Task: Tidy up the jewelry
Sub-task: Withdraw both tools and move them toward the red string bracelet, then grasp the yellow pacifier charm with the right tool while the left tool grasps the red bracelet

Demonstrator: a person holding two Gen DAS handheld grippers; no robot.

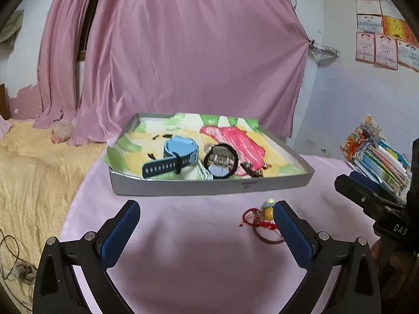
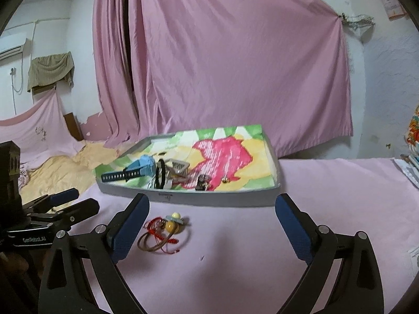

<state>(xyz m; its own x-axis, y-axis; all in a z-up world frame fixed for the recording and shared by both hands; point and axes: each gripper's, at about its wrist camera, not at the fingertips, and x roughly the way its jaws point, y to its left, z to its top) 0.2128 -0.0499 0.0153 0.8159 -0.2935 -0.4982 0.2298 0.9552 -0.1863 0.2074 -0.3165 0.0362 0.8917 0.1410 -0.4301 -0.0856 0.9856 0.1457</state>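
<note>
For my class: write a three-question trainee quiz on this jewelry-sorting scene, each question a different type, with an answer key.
1. True or false: the blue watch lies inside the grey tray.
2. Which item remains outside the tray, on the pink cloth? A) red cord bracelet B) black hair tie C) watch
3. Fill in: both the left claw and right claw are ____.

Key: 1 true; 2 A; 3 open

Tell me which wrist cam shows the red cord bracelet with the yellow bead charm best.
The right wrist view: the red cord bracelet with the yellow bead charm lies whole and unblocked on the pink cloth, cords and brown loop visible. In the left wrist view, the left gripper's right finger overlaps its right side.
</note>
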